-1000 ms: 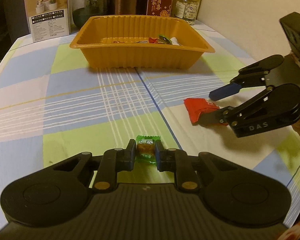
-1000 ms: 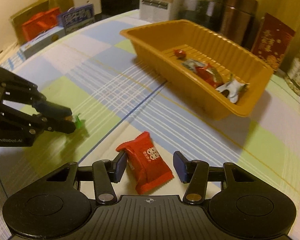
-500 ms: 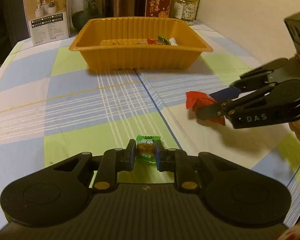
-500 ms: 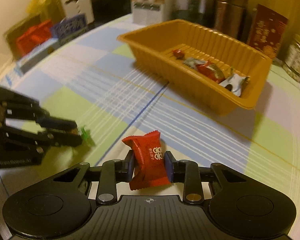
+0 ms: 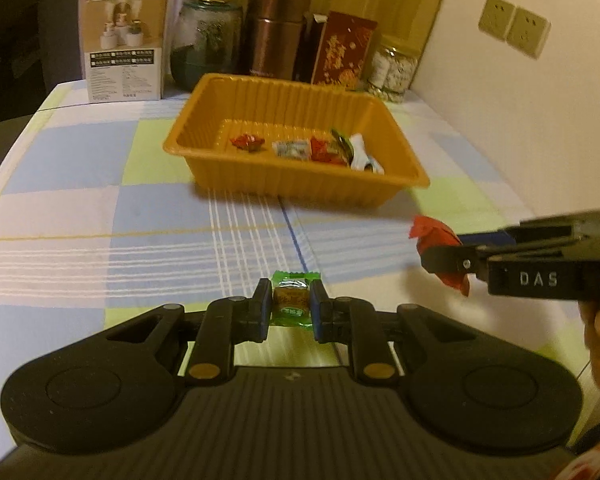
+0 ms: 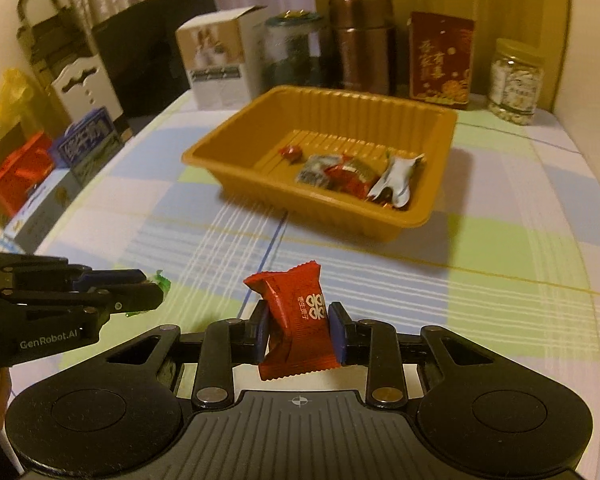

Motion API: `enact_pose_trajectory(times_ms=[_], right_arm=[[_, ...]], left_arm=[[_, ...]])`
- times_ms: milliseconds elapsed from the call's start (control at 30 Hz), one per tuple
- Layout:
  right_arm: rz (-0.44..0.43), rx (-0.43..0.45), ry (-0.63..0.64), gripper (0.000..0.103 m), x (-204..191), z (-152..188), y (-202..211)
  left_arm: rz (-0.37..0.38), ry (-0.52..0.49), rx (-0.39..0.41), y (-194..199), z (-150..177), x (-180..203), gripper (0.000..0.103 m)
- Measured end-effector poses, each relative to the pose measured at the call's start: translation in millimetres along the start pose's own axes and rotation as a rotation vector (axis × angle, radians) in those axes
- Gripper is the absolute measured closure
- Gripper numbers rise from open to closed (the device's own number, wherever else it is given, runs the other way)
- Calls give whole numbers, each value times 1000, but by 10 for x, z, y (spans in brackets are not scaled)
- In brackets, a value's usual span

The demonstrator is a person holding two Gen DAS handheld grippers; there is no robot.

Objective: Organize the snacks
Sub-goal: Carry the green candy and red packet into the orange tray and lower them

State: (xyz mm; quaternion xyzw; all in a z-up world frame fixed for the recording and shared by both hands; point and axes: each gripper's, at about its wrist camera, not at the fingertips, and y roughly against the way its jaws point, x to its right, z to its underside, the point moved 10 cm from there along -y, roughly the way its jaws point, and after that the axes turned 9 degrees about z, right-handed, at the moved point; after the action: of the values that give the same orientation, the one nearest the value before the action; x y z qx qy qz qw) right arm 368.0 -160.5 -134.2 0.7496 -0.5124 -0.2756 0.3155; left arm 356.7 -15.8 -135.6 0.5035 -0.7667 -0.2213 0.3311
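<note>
Both tongs have come up off the bench since a second ago, each now carrying a sweet clear of the checked cloth, and the view looks down into the orange tray from higher than before. Over that second the right tongs (image 6: pixel 299 330) have been closing; their pads now press on the red packet (image 6: pixel 296 320), pinched across its middle with the crimped ends sticking out above and below. The left tongs (image 5: pixel 287 310) are narrow and clamped on the small green-wrapped candy (image 5: pixel 292 300), gripped on the hard lump between its two twisted foil ends.

The orange tray (image 5: pixel 396 178) sits further along the bench, apart from both tongs, with a handful of wrapped sweets already lying toward its right side.

Judging by looks, both pieces are very light. The red packet is a soft, puffy pillow bag: it dents under the pads and its film is probably slick, so a hold across the filled middle is safer than one on a flat crimped end. The green candy seems firm at its core, with a crackly wrapper; taking it by the core, as now, should keep it from twisting loose. Neither looks fragile enough to need a gentle drop into the tray.
</note>
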Motion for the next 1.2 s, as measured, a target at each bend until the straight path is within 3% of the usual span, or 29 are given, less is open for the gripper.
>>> enact_pose_trajectory(times_ms=[667,1200], right_arm=[[64,48,-65,71,167,-318,412],[82,53,-83,72,387,-780,177]], left_arm=[[-6,-6,6,241,-396,107,86],[13,-52,-8,-23,-909,26,86]])
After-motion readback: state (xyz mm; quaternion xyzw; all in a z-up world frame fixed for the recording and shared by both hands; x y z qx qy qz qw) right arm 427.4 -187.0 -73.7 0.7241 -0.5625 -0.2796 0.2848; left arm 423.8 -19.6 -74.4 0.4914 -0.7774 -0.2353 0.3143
